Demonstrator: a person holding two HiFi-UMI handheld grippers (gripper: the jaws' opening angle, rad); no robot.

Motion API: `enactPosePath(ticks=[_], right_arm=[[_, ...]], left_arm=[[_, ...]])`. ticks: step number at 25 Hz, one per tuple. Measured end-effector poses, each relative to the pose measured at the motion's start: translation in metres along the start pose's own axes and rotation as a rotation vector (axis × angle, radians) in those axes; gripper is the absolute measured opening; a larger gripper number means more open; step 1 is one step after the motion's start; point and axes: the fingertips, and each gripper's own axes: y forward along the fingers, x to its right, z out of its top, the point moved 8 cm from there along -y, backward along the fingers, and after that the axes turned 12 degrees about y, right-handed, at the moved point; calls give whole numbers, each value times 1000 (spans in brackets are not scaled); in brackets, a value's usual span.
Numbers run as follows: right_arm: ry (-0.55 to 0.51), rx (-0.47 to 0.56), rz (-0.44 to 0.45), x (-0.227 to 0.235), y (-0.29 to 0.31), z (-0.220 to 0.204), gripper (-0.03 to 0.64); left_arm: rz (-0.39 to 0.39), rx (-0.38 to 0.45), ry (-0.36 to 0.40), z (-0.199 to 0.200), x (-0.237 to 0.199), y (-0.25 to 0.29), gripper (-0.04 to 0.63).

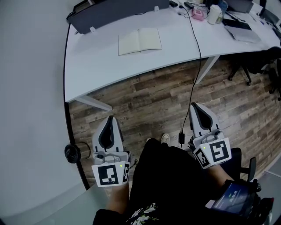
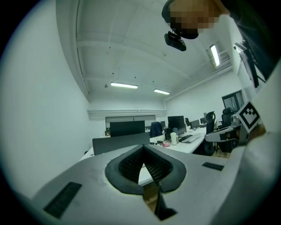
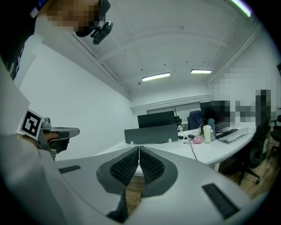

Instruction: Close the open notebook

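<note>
While a person stands on a wood-plank floor (image 1: 153, 96), a little back from a curved white desk (image 1: 88, 66), both hand-held grippers hang low over the floor, pointing toward the desk. At lower left, the left gripper (image 1: 110, 119) has its fingertips pressed together with nothing between them. Up and to its right, the open notebook (image 1: 139, 41) lies flat on the desk with both pale pages showing, just in front of a dark partition panel (image 1: 118, 11) and well apart from both grippers. Further right, a black cable (image 1: 196, 66) hangs off the desk edge down to the floor. Near its lower end, the right gripper (image 1: 196, 106) also has its jaws clenched on nothing. Toward the desk's far right stand a pink item (image 1: 199, 14) and a white bottle (image 1: 214, 15), with a black office chair (image 1: 259, 61) beside the desk.
</note>
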Motion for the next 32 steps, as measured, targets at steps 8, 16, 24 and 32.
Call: enactPosePath(ticks=[8, 16, 24, 32], right_arm=[[6, -16, 23, -5, 0, -2, 64], [2, -59, 65, -8, 1, -9, 64], [16, -47, 54, -3, -2, -11, 64], [34, -50, 40, 9, 8, -9, 64]], left_arm=[[13, 8, -2, 5, 1, -3, 8], [29, -20, -11, -4, 8, -13, 8], [-2, -10, 24, 3, 15, -8, 8], [-16, -28, 46, 4, 15, 6, 8]])
